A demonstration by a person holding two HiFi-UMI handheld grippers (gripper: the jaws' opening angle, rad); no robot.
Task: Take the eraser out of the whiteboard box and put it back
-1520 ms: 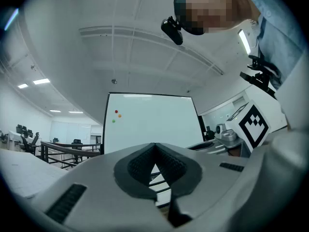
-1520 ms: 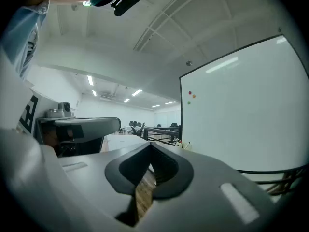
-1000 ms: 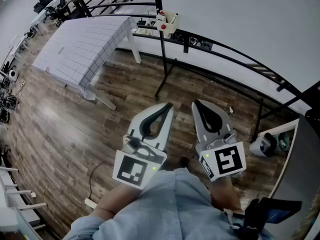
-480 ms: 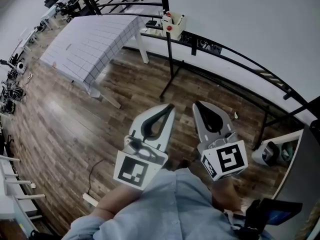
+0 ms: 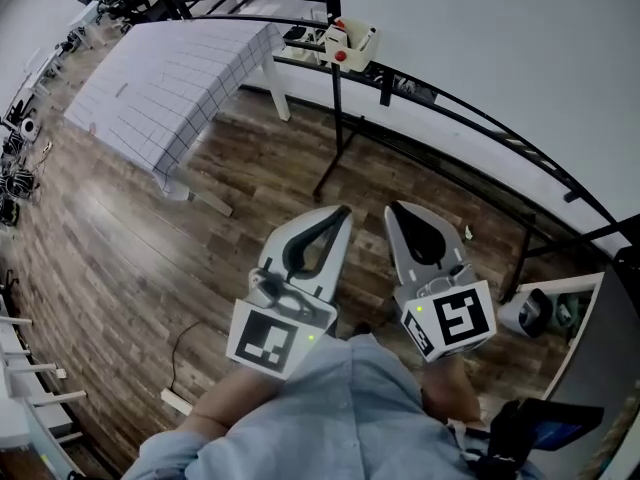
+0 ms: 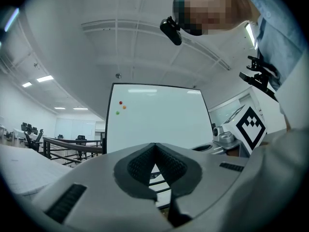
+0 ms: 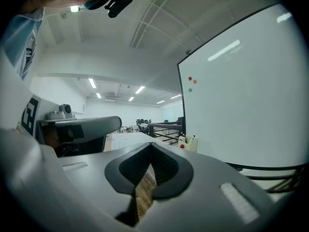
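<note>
Print and labels: the only print that can be made out is the black-and-white square pattern on the cube of each gripper. These are coded blocks, not letters. No brand can be read on the box or the board at this size.

Task item: the whiteboard box (image 5: 350,40) is a small cream open-topped holder fixed on the black rail at the foot of the whiteboard (image 6: 154,122), toward one end of it. A red round piece (image 5: 340,56) shows at its front lower edge, and pens stand upright inside it. The eraser itself is too small to tell apart from the other contents. Three small magnets (image 6: 120,102), red, orange and green, sit near an upper corner of the board face.

Left gripper (image 5: 344,210): jaws pressed together, the ribbed dark pads meeting at the tips, nothing between them.

Right gripper (image 5: 392,209): jaws likewise pressed together at the tips, nothing pinched; only wooden floor (image 5: 120,258) shows through the slot behind the pads.

Position: both grippers are held side by side in front of the person's light blue shirt (image 5: 340,408), pointing toward the board and well apart from the box. A table with a checked cloth (image 5: 170,78) stands beside the board's stand.
</note>
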